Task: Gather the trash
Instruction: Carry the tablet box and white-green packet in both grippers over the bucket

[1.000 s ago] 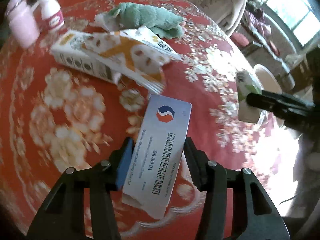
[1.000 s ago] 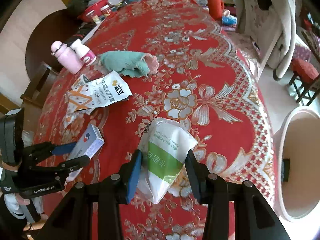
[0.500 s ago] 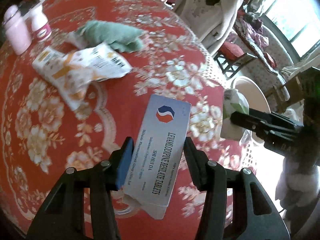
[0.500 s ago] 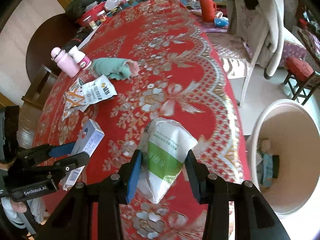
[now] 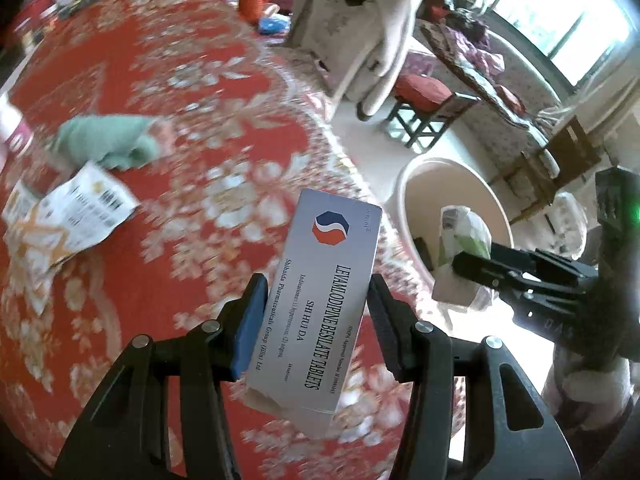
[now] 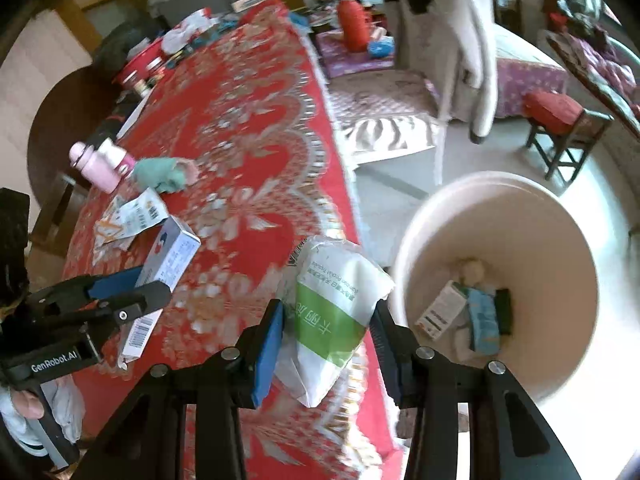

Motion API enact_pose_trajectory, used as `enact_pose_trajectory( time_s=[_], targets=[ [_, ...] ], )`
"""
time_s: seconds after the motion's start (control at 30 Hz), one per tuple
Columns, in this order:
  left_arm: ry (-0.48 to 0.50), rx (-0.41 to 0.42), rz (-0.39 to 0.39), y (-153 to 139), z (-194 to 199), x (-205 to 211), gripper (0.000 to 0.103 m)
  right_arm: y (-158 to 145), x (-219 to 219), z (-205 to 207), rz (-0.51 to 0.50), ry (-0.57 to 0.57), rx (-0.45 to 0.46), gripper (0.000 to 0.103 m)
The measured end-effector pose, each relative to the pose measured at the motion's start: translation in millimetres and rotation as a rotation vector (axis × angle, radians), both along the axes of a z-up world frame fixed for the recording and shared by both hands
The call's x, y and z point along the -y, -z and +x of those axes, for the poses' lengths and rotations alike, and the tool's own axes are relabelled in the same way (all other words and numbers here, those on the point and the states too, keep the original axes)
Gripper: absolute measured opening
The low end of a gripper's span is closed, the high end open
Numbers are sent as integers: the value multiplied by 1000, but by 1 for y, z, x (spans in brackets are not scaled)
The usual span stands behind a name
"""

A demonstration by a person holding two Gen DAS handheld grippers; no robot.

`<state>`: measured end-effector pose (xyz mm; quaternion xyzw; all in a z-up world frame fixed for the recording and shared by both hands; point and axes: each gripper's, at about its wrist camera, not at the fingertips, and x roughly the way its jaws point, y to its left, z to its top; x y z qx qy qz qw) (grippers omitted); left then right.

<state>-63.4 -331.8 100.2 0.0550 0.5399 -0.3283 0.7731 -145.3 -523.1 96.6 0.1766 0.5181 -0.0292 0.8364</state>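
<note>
I observe the table under a red floral tablecloth, with a large cream waste bin standing on the floor just beside its edge. Several discarded packets already lie at the bottom of the bin; the blue one and the white one are plain, the rest I cannot identify.

My right gripper is closed partway on a white and green tissue pack. Both pads press its sides and the pack is clear of the table, near the bin's rim. In the left wrist view the same pack appears in front of the bin's mouth.

My left gripper is likewise closed partway, on a silver tablet box printed "Levamlodipine Besilate Tablets". The box stands lengthwise between the fingers, held off the cloth, above the table near its edge.

Lying on the cloth, well apart from both grippers: a green cloth, a torn white and orange wrapper just beside it, and a pink bottle with a smaller white bottle touching or nearly touching it.
</note>
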Motion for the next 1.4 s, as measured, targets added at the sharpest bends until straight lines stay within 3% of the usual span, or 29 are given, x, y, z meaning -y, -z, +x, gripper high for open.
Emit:
enact_pose_trajectory(
  time_s=[0.63,1.4],
  targets=[
    [147,5,-4,5,-11,111,49,5,86,-45,0,177,-27,42],
    [155,-82,-13,33,-15,176,49,37,134,-64,32,249,-96,42]
  ],
)
